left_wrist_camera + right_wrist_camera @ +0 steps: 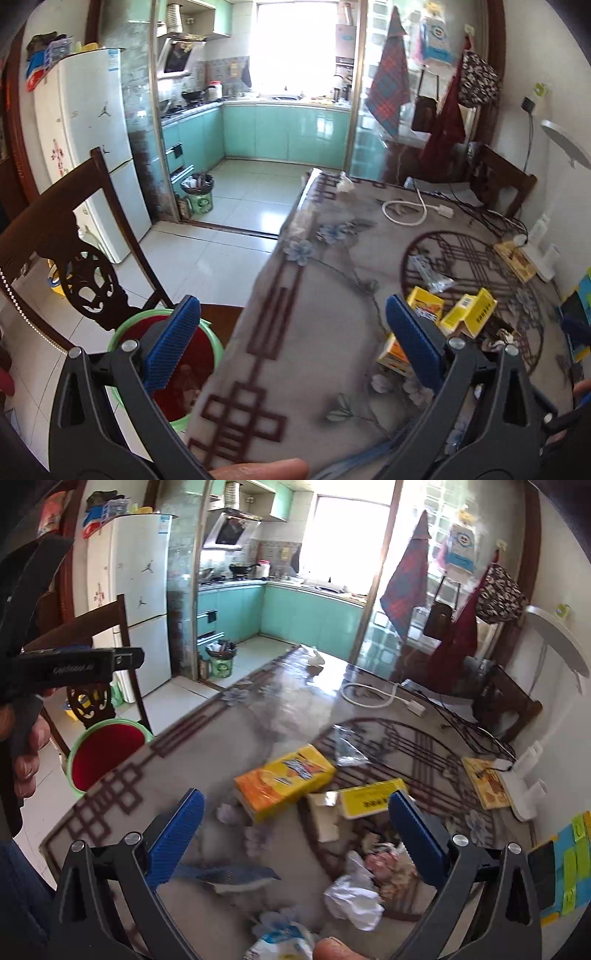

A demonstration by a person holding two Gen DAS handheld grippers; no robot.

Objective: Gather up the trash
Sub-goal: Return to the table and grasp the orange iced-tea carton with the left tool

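Note:
A green bin with a red liner [184, 365] [107, 755] stands on the floor by the table's left edge. My left gripper [291, 339] is open and empty above that edge, its left finger over the bin. My right gripper [295, 830] is open and empty over the trash pile. On the table lie a yellow-orange packet [284, 781] [424, 302], a yellow box [369, 797] [469, 310], a clear wrapper [347, 749], crumpled white paper [354, 897], a blue-grey wrapper [229, 875] and a white-blue bag [280, 941].
A dark wooden chair [74, 254] stands behind the bin. A white cable [373, 696], a power strip [524, 794] and a yellow booklet [484, 782] lie on the table's right side. A crumpled tissue [314, 655] sits at the far edge. A second bin [199, 192] stands in the kitchen.

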